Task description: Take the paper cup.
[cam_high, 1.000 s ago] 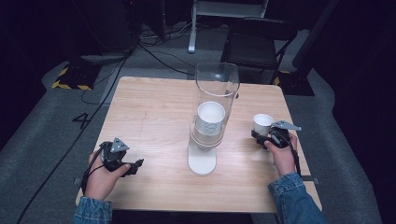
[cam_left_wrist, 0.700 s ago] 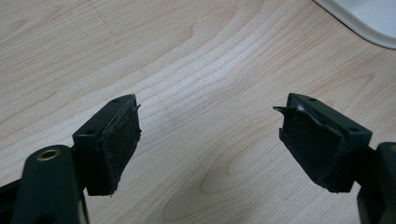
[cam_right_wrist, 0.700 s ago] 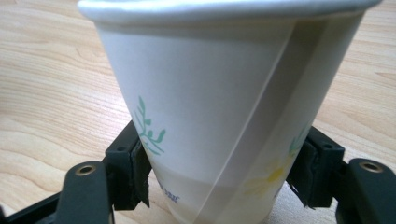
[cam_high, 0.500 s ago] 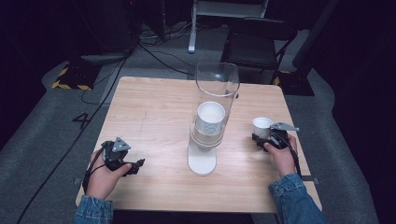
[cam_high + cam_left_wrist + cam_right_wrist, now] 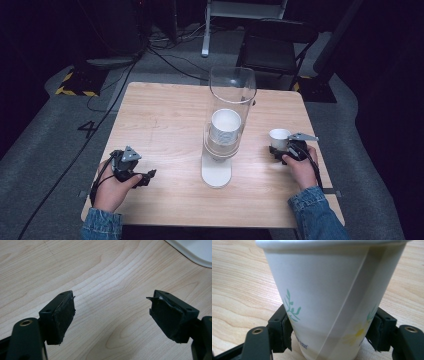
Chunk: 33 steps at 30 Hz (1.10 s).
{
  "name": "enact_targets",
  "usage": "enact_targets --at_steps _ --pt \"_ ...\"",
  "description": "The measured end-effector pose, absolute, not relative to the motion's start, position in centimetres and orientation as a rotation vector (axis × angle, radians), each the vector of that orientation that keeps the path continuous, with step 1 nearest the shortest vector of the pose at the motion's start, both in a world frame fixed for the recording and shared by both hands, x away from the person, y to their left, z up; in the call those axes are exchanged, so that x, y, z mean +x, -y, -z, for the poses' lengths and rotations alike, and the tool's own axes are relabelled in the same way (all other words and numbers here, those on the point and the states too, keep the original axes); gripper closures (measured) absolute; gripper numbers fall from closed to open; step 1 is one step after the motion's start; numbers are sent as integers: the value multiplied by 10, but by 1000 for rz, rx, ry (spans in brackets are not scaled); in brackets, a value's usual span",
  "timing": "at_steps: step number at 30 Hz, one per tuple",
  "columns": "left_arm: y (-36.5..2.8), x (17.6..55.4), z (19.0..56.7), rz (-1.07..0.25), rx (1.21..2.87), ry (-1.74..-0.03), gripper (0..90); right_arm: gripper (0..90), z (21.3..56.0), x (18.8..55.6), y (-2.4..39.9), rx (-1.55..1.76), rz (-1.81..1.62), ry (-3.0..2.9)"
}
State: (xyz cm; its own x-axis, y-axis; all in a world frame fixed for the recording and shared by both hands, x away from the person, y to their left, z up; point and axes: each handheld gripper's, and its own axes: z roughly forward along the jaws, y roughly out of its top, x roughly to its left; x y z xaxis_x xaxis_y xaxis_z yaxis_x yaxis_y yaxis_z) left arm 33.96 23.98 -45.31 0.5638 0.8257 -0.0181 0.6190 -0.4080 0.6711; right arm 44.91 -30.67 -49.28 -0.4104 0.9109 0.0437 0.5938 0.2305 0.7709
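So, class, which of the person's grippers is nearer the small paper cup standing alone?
Right. The right gripper has its jaws around the paper cup; the left gripper sits across the table, past the clear dispenser.

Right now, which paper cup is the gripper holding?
The small cup at the table's right, between the right gripper jaws. The other cup sits inside the clear tube.

In the right gripper view the paper cup (image 5: 332, 297) is cut off at its rim and base, its small printed lettering too blurred to read, while in the left gripper view the white base (image 5: 195, 250) is cropped at the corner.
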Motion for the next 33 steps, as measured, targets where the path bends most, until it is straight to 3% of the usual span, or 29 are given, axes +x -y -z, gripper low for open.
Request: enact_targets --at_steps 7,16,33 --pt "-238 341 453 -416 2160 -1149 201 310 496 448 307 1386 -996 -2120" --pt "-236 343 452 -407 2157 -1149 201 165 495 445 310 1389 -1003 -2086" --pt "-240 340 447 -414 2128 -1139 201 164 453 410 330 1359 -1086 -2085"
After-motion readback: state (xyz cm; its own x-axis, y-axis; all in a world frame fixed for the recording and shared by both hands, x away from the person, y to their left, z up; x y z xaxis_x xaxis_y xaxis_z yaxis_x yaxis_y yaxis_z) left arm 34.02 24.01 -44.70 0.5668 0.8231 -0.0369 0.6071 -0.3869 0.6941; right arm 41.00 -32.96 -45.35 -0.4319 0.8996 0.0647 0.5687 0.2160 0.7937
